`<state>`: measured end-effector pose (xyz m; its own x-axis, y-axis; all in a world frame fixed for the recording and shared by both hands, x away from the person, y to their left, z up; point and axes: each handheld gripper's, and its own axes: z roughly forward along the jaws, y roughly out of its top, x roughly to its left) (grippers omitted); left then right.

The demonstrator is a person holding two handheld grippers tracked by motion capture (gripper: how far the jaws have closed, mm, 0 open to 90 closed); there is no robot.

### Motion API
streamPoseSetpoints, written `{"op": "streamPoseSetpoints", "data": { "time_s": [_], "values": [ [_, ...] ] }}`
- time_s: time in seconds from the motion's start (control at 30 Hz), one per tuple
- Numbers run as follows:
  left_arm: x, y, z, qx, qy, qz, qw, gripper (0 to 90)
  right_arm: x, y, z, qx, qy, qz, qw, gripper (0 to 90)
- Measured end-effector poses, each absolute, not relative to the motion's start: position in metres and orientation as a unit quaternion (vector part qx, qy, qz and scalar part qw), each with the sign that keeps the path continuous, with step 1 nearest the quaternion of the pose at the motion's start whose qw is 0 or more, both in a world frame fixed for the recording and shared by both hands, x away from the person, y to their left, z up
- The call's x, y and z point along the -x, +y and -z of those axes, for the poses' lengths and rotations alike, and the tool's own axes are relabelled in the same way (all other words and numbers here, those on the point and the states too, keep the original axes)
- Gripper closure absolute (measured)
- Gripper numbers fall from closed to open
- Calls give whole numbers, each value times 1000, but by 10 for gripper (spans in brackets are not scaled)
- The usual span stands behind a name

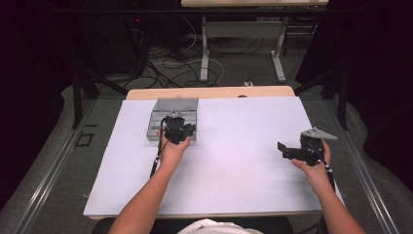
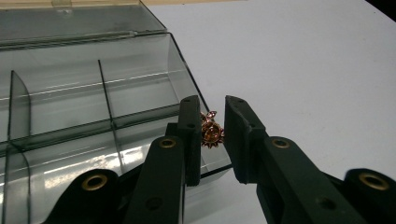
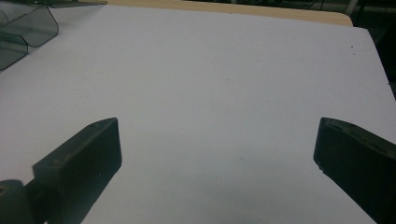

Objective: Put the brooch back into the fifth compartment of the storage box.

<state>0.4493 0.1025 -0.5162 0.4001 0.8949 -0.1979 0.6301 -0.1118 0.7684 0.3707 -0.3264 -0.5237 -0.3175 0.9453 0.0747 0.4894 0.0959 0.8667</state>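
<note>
A clear plastic compartment box (image 1: 168, 114) with its lid open lies on the white table sheet (image 1: 234, 161) at the left. In the left gripper view the box (image 2: 84, 93) shows several empty cells split by dividers. My left gripper (image 2: 212, 114) is shut on a small gold-and-pink ornament (image 2: 211, 132), held just over the box's near right corner. In the high view the left gripper (image 1: 176, 127) is at the box's front edge. My right gripper (image 1: 286, 149) rests far to the right, open, with nothing between its jaws (image 3: 217, 144).
A corner of the box (image 3: 25, 28) shows at the top left of the right gripper view. The wooden table edge (image 1: 209, 92) runs behind the sheet. Beyond it are desk legs (image 1: 204, 53) and cables (image 1: 165, 63) on the floor.
</note>
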Motion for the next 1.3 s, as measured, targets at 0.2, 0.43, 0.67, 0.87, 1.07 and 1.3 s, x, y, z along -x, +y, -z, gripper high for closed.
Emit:
{"op": "streamPoseSetpoints", "data": {
  "time_s": [0.2,0.43,0.67,0.87,1.07,1.3],
  "values": [
    [-450,112,517,-724,530,-165,409,767,-371,-326,524,-519,691,-427,267,5],
    [-450,124,519,-719,541,-166,403,767,-371,-326,524,-519,691,-426,268,5],
    [-450,134,521,-715,550,-166,399,767,-371,-326,524,-520,689,-426,270,5],
    [-451,141,524,-709,557,-171,397,767,-372,-326,525,-517,690,-428,272,5],
    [-453,146,524,-709,560,-172,393,767,-372,-325,525,-517,692,-425,272,5],
    [-455,150,522,-713,564,-172,380,767,-372,-326,525,-519,690,-425,271,5]
  ]
}}
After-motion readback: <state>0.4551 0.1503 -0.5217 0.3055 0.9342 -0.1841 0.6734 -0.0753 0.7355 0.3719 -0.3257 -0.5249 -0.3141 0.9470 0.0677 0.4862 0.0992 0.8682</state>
